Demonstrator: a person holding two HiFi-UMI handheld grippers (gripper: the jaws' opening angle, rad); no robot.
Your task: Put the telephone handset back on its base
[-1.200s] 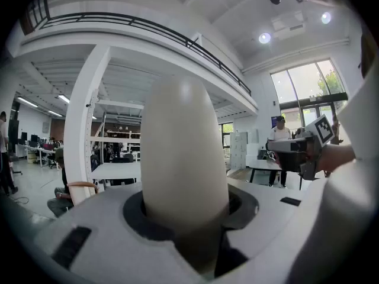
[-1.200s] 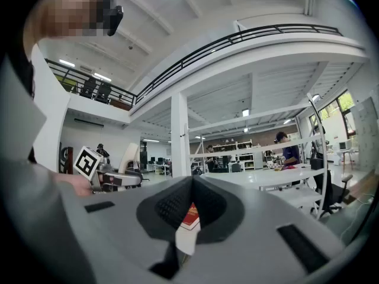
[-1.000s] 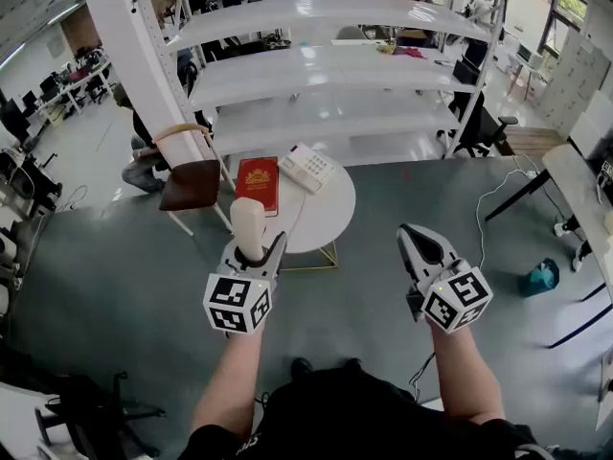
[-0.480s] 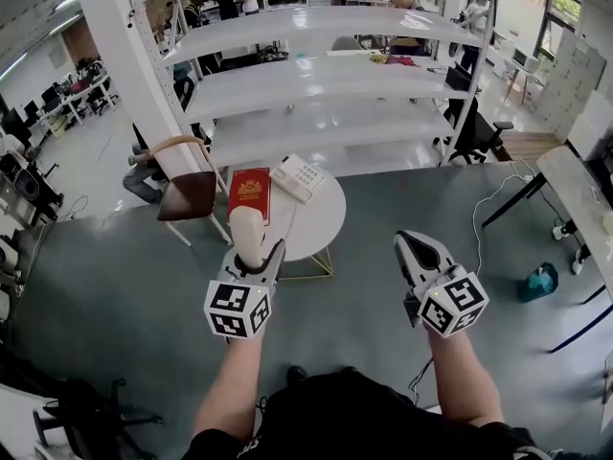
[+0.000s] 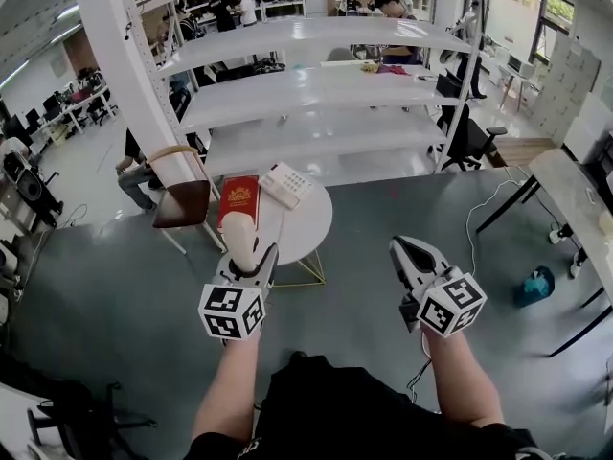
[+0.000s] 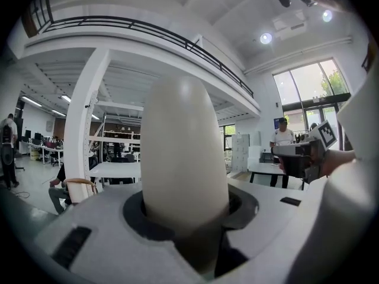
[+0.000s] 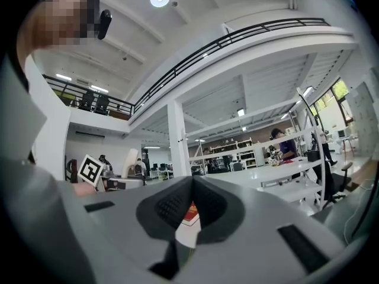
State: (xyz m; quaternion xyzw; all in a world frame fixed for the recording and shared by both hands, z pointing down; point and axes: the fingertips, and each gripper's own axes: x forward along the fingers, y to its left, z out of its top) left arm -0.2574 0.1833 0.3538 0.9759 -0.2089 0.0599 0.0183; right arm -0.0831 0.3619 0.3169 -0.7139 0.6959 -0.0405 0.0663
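open workshop floor with a round white table (image 5: 308, 226): the left gripper (image 5: 251, 257), pinching the upright cream plastic handset (image 5: 240, 233), has edged nearer the white keypad base (image 5: 285, 182) but remains well apart; right gripper (image 5: 402, 248) pressed together, empty.

Steep head view; others seemingly level

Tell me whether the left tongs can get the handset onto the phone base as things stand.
Probably yes, after a step closer: the left tongs grip the handset, and nothing stands between them and the phone base on the round table.
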